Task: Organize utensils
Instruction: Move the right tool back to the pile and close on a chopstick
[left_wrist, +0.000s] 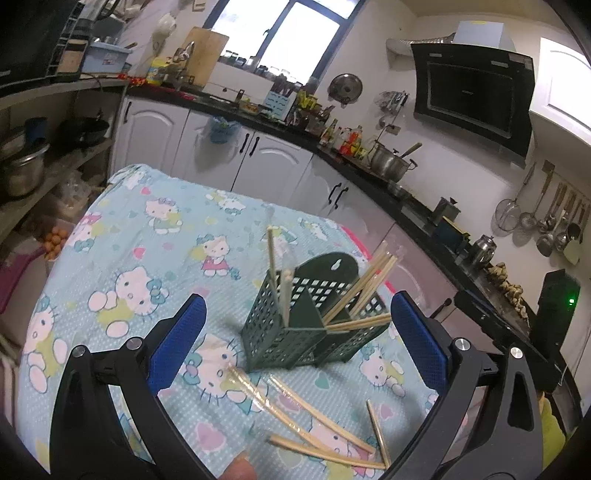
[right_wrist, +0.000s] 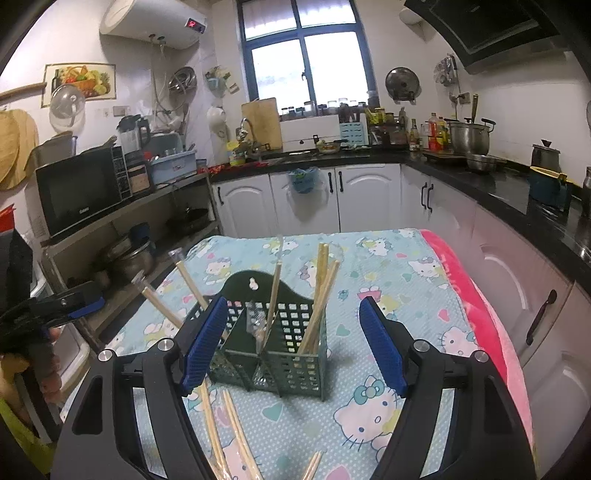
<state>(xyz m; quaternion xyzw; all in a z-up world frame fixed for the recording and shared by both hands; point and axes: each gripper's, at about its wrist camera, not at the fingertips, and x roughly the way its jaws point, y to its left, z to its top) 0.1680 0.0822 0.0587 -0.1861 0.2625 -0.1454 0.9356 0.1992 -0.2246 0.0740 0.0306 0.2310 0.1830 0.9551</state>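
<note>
A dark green perforated utensil holder (left_wrist: 314, 332) stands on the Hello Kitty cloth, with several wooden chopsticks (left_wrist: 364, 288) leaning in its compartments. It also shows in the right wrist view (right_wrist: 269, 347), holding chopsticks (right_wrist: 321, 291). Several loose chopsticks (left_wrist: 317, 428) lie on the cloth in front of the holder; they show in the right wrist view too (right_wrist: 225, 435). My left gripper (left_wrist: 297, 332) is open and empty, just short of the holder. My right gripper (right_wrist: 293, 339) is open and empty, with the holder between its fingers' line of sight.
The cloth-covered table (right_wrist: 388, 258) has a pink edge (right_wrist: 476, 306) at the right. White cabinets and a black counter (right_wrist: 480, 177) with pots ring the room. A shelf with a microwave (right_wrist: 77, 192) stands at the left. My left gripper (right_wrist: 55, 306) appears at the far left.
</note>
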